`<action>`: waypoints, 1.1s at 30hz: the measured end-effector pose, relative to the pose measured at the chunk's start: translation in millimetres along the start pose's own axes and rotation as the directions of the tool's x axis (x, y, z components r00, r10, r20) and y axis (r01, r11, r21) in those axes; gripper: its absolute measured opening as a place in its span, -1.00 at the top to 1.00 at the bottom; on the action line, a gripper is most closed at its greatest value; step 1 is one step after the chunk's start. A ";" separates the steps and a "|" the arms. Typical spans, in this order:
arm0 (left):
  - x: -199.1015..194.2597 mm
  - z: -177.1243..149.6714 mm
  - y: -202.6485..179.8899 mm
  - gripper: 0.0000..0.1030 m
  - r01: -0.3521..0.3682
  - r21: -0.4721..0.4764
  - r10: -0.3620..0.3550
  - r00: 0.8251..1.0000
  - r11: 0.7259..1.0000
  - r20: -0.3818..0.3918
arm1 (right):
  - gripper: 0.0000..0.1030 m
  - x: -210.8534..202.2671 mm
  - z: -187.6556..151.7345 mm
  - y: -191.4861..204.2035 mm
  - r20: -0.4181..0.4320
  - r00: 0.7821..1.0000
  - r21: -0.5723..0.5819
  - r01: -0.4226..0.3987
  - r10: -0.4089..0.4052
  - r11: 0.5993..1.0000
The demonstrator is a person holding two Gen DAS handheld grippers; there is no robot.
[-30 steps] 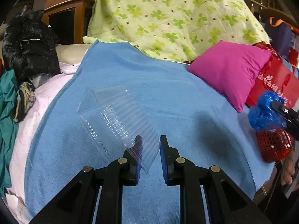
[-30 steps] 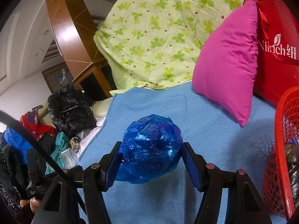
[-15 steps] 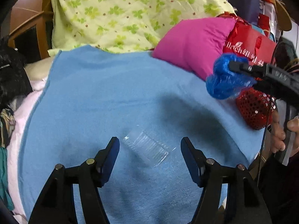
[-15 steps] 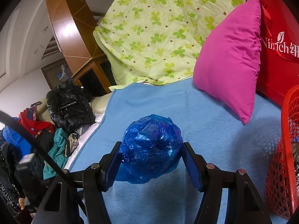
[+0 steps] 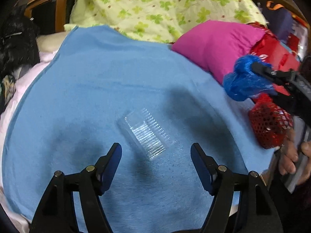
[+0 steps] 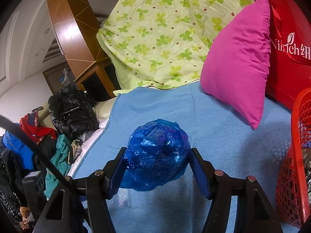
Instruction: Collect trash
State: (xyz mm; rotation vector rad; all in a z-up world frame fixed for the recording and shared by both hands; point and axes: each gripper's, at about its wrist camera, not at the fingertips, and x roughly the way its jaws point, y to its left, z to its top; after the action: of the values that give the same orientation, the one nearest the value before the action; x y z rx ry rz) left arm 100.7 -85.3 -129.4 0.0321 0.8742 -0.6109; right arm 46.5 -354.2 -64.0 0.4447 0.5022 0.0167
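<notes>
Left gripper [image 5: 156,151]: seen at the bottom of the left view, jaws spread wide and nothing held between them; it is raised above the blanket.

Clear tray [image 5: 146,135]: a ribbed transparent plastic container, lying tilted on the blanket in the lower centre of the left view, in line with the gap between the left fingers and apart from both pads.

Right gripper [image 6: 157,164]: at the bottom centre of the right view, closed around the blue bag, both pads pressed against its sides. In the left view it is seen at the right edge, its black body partly blurred.

Blue bag [image 6: 157,156]: a crumpled ball of blue plastic, held above the blanket; in the left view it is found at the right, beside the pillow and above the basket.

Basket [image 6: 297,155]: red mesh, cut off by the lower right edge of the right view; dark contents are glimpsed inside but cannot be identified.

Blanket [image 5: 108,81]: light blue, spread over most of the centre of both views.

Pillow [image 6: 239,56]: magenta, upper right, resting on the blanket's far edge.

Quilt [image 5: 155,5]: pale green with a clover print, heaped along the top of the frame.

Red bag [image 6: 289,44]: printed with white lettering, behind the pillow at the right edge.

Clothes [image 6: 72,110]: a black jacket and other garments piled at the left.
</notes>
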 end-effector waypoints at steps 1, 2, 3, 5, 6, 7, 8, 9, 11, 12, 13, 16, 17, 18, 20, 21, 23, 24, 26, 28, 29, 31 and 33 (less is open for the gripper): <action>3.2 0.7 -2.1 -0.44 -0.002 -0.011 0.002 1.000 1.000 -0.005 | -0.30 -0.1 0.6 -0.9 0.001 1.000 0.004 0.000 0.000 1.000; 6.7 3.0 -4.4 -0.44 -0.003 -0.025 0.003 1.000 1.000 -0.009 | -0.30 -0.3 1.2 -1.8 0.002 1.000 0.008 0.001 -0.001 1.000; 9.2 5.2 -6.8 -0.44 -0.007 -0.031 0.007 1.000 0.999 -0.011 | -0.30 0.3 1.3 -3.1 0.002 1.000 0.011 -0.001 0.001 1.000; 13.1 9.6 -8.2 -0.44 -0.029 -0.032 0.028 0.999 0.999 -0.015 | -0.30 0.6 1.7 -4.0 0.003 1.000 0.020 0.001 -0.001 1.000; 15.9 11.1 -8.2 -0.44 -0.051 -0.031 0.050 0.998 0.998 -0.021 | -0.30 0.9 1.6 -4.7 0.002 1.000 0.022 0.001 -0.001 1.000; 18.0 11.3 -7.5 -0.44 -0.067 -0.033 0.066 0.997 0.997 -0.028 | -0.30 1.3 1.9 -5.2 0.002 1.000 0.025 0.001 -0.001 1.000; 20.6 11.1 -4.8 -0.44 -0.083 -0.038 0.081 0.996 0.996 -0.039 | -0.30 1.7 2.0 -5.4 0.001 1.000 0.027 0.001 -0.001 1.000; 22.3 11.2 -1.9 -0.44 -0.092 -0.044 0.090 0.995 0.995 -0.048 | -0.30 1.5 1.8 -5.6 0.001 1.000 0.028 -0.001 0.001 1.000; 23.0 8.3 6.1 -0.44 -0.103 -0.060 0.100 0.993 0.993 -0.059 | -0.30 1.6 1.7 -5.0 0.003 1.000 0.024 -0.002 0.002 1.000; 21.7 5.8 10.9 -0.44 -0.115 -0.068 0.111 0.992 0.991 -0.065 | -0.30 1.9 1.5 -4.1 0.004 1.000 0.020 -0.003 0.003 1.000; 19.5 4.3 15.8 -0.44 -0.124 -0.073 0.119 0.991 0.990 -0.067 | -0.30 1.7 0.6 -3.3 0.004 1.000 0.017 -0.003 0.003 1.000; 8.0 -0.6 27.9 -0.44 -0.149 -0.070 0.145 0.988 0.986 -0.059 | -0.30 2.2 0.0 -2.1 0.002 1.000 0.013 -0.005 0.005 1.000; 6.0 0.2 31.3 -0.44 -0.170 -0.065 0.167 0.985 0.983 -0.050 | -0.30 2.3 -0.1 -1.9 0.002 1.000 0.013 -0.004 0.004 1.000; 2.6 1.2 37.2 -0.44 -0.186 -0.068 0.183 0.982 0.980 -0.041 | -0.30 2.5 -0.1 -1.9 0.001 1.000 0.015 -0.004 0.004 1.000; -5.9 2.9 53.3 -0.44 -0.207 -0.113 0.205 0.978 0.972 -0.030 | -0.30 2.8 -0.3 -2.3 0.000 1.000 0.016 -0.005 0.005 1.000; -8.6 3.3 59.3 -0.44 -0.204 -0.145 0.202 0.979 0.968 -0.028 | -0.30 2.8 -0.1 -2.3 0.001 1.000 0.015 -0.005 0.005 1.000; -13.5 5.1 72.0 -0.44 -0.183 -0.209 0.183 0.983 0.961 -0.021 | -0.30 2.9 0.1 -2.5 -0.001 1.000 0.012 -0.005 0.005 1.000; -16.1 5.9 74.2 -0.44 -0.172 -0.223 0.173 0.985 0.959 -0.012 | -0.30 3.7 -0.3 -2.3 -0.002 1.000 0.009 -0.002 0.002 1.000; -20.3 6.5 69.8 -0.44 -0.162 -0.202 0.167 0.986 0.966 0.008 | -0.30 5.0 -1.1 -2.2 -0.006 1.000 0.004 -0.001 0.001 1.000; -22.5 5.7 59.3 -0.44 -0.153 -0.154 0.158 0.987 0.976 0.026 | -0.31 5.9 -1.6 -2.4 -0.009 1.000 0.003 0.000 0.000 1.000; -23.3 1.4 51.0 -0.44 -0.147 -0.117 0.152 0.988 0.982 0.030 | -0.31 5.8 -2.1 -2.7 -0.009 1.000 0.003 0.001 -0.001 1.000; -21.2 -1.7 40.9 -0.44 -0.129 -0.082 0.130 0.991 0.988 0.009 | -0.31 6.2 -0.6 -2.6 -0.009 1.000 0.005 -0.002 0.002 1.000; -15.1 -6.2 32.7 -0.44 -0.072 -0.083 0.070 0.997 0.994 -0.027 | -0.31 6.3 -0.3 -2.6 -0.006 1.000 0.006 0.000 0.000 1.000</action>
State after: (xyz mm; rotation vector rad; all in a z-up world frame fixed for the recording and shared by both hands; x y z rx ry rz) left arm 105.8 -49.1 -129.5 -0.0053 0.9180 -0.5078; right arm 51.7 -355.7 -68.2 0.4506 0.5086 0.0171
